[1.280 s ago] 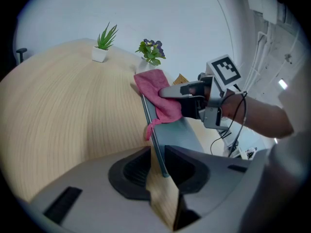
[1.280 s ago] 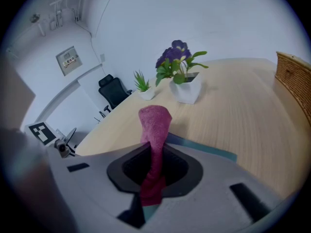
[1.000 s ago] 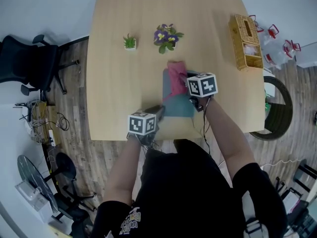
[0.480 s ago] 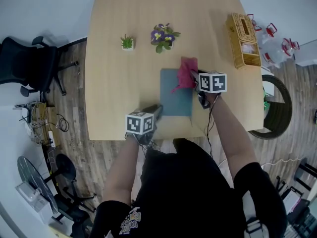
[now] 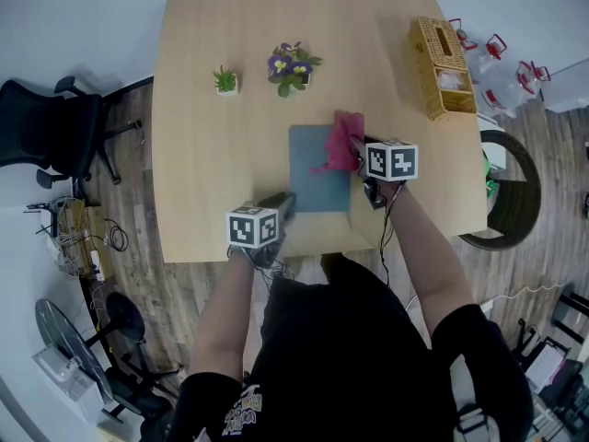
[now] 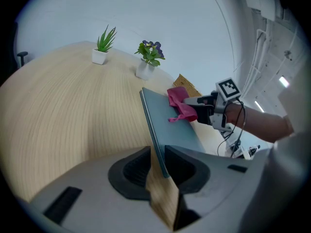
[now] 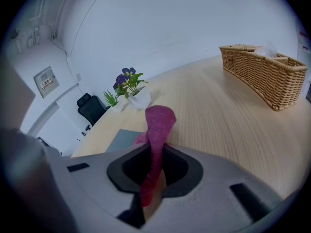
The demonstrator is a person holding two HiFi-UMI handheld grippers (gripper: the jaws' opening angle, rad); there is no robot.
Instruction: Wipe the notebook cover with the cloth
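Quick count from where I'm sitting: two grippers, one notebook, one cloth, two potted plants and one wicker basket, all on one wooden table [image 5: 207, 164]. My left gripper [image 6: 157, 155] is clamped on the near corner of the grey-blue notebook [image 5: 316, 171]. The notebook's edge runs straight out ahead between the jaws, and the cover stretches away to that gripper's right. My right gripper [image 7: 153, 171] is pinched tight on the pink cloth [image 7: 158, 124], which sticks up out of the jaws and flops forward. In the head view the cloth sits on the notebook's far corner on that gripper's side, spilling a bit over the far edge onto the wood. So the notebook lies on the table between my two tools, just ahead of both.

The spiky green plant [image 6: 103, 45] and the purple-flowered plant [image 6: 149, 57] each stand in a white pot beyond the notebook's far end, ahead of the left gripper. The wicker basket [image 7: 262, 74] is ahead and off to the right of the right gripper, well apart from it, with something white poking out.

As for writing, the two marker cubes [image 5: 251, 226] only carry black-and-white square patterns. The wall panel [image 7: 47, 80] has a label too small to read.
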